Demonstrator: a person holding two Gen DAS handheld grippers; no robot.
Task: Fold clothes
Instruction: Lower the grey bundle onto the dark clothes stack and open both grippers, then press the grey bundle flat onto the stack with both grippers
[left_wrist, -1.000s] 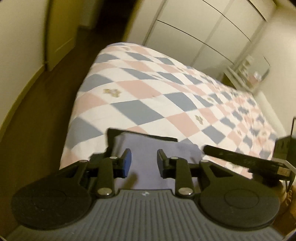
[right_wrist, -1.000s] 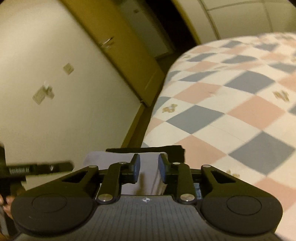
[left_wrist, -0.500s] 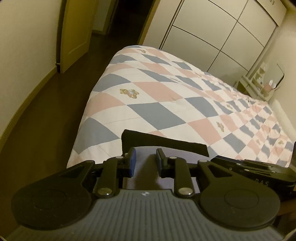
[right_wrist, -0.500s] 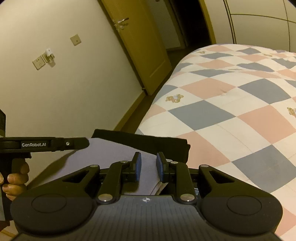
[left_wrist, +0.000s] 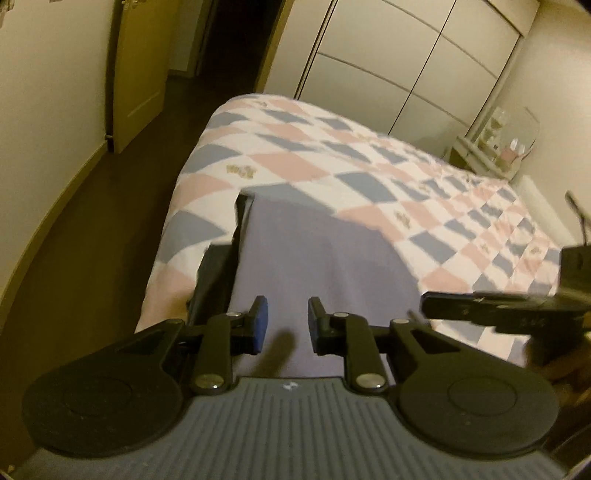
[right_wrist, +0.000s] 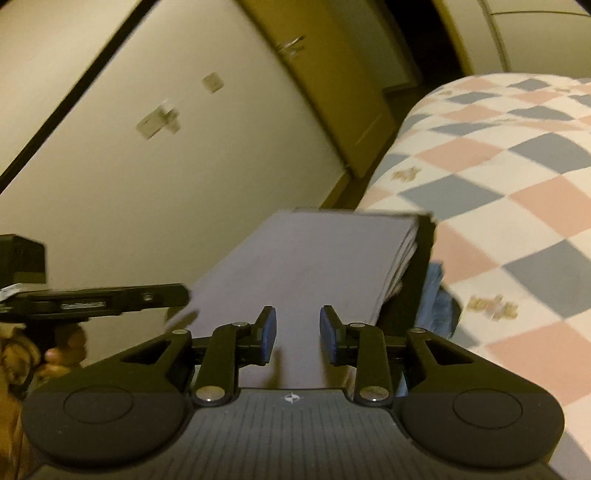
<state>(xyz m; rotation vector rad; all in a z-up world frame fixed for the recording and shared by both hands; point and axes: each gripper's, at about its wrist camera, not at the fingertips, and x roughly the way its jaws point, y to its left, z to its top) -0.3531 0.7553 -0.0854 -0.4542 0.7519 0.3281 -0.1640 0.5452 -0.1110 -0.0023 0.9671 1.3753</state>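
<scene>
I have the flat, pale lilac folded garment (left_wrist: 314, 258) lying at the near corner of the bed, on the pink, grey-blue and white checked quilt (left_wrist: 369, 166). It sits on top of a dark, almost black folded piece (left_wrist: 216, 273), whose edge shows along its left side. From the right wrist view the lilac garment (right_wrist: 306, 266) shows several stacked layers at its far right corner, and a scrap of blue denim-like cloth (right_wrist: 437, 295) peeks out beneath the stack.

My left gripper (left_wrist: 284, 325) hovers over the near edge of the lilac cloth with its blue-padded fingers spread apart and nothing between them. My right gripper (right_wrist: 297, 334) is likewise spread and empty above the same near edge. Each gripper shows in the other's view as a dark bar off to the side, so the two flank the garment.

I judge the step in hand to be taking the near edge for the next fold. To do it well, I should lower both grippers evenly and catch only the lilac layers, not the dark piece below. I should pinch at matching points either side of the middle. The frames are blurred, so I should steady myself before closing, or the stacked layers may shear and spoil the square edges.
</scene>
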